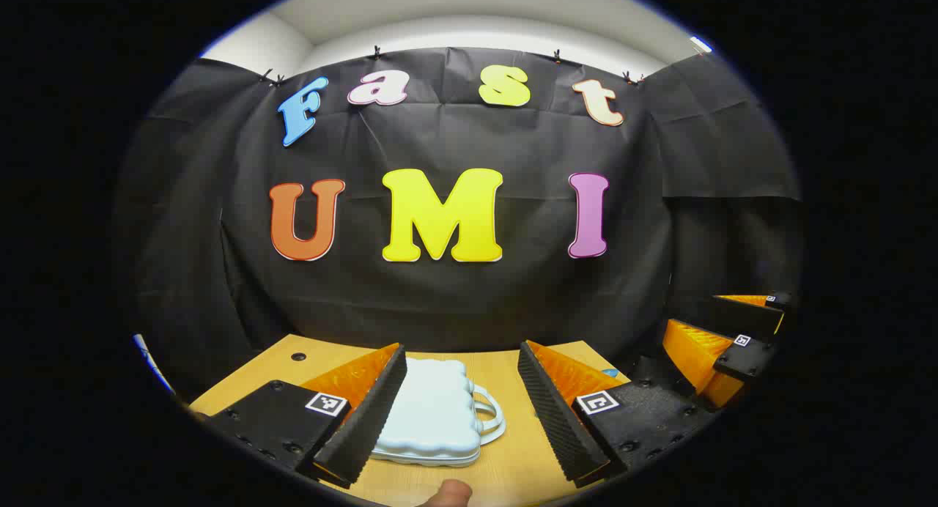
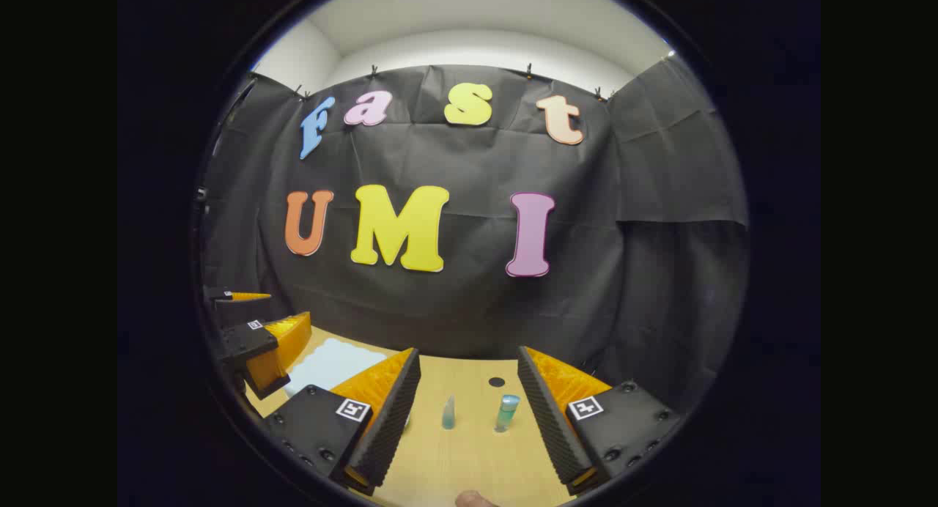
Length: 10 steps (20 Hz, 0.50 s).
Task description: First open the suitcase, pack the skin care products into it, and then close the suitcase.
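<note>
Pale blue and still closed, the suitcase [image 1: 429, 412] lies flat on the wooden table [image 1: 513, 463], handle toward 3 o'clock in the left gripper view. The left gripper [image 1: 462, 412] hangs above it with fingers spread wide and touching nothing; the case sits between them, nearer the finger at 7 o'clock. The right gripper [image 1: 722, 346] shows at 4 o'clock in this view, off to the side and apart from the case.

In the right gripper view the right gripper [image 2: 469, 412] is also spread and empty. Two skin care items stand on the table between its fingers: a small pointed tube [image 2: 448, 413] and, just beside it toward 3 o'clock, a capped bottle [image 2: 506, 412]. The case lies at 8 o'clock, past the left gripper.

Opening has not begun, in my judgement. Risks from here:
- The case looks light and smooth, so a push on the lid edge could slide it across the table rather than part the shells; the other gripper may need to brace the base.
- I cannot see a latch or seam from these angles, so a finger could catch both shells at once and lift the whole case.
- The tube and bottle are slim and upright; a careless sweep of a finger would likely tip them, and the bottle might roll.
</note>
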Each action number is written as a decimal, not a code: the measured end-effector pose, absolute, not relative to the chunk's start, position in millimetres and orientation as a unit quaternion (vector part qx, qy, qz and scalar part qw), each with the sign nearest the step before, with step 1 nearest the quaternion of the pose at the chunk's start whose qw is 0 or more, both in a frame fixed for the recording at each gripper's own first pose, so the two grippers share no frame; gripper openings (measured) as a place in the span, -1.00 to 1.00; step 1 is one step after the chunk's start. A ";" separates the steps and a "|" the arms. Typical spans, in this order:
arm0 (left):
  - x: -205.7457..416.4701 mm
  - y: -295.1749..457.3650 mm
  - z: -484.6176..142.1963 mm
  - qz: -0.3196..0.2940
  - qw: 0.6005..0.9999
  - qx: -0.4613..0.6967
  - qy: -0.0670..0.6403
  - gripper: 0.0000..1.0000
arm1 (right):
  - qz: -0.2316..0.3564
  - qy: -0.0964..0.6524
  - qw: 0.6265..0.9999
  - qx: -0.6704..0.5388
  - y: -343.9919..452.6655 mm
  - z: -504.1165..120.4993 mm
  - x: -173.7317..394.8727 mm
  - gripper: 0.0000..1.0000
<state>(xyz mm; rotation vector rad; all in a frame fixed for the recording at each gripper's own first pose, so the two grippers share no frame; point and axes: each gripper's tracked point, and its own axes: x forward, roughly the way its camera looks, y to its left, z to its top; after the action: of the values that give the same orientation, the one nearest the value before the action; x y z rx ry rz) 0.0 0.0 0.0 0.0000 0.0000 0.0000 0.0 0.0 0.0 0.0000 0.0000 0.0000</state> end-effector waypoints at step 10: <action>6.5 -7.6 -2.8 0.004 1.000 0.002 0.006 0.95 | 0.012 -0.009 1.000 -0.004 -4.1 4.9 11.7 0.58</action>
<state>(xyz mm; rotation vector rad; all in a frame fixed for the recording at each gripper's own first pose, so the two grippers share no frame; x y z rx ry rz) 6.5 -7.6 -2.8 0.0049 0.0110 0.0074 11.7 -4.1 4.9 -0.0090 -0.0175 0.0245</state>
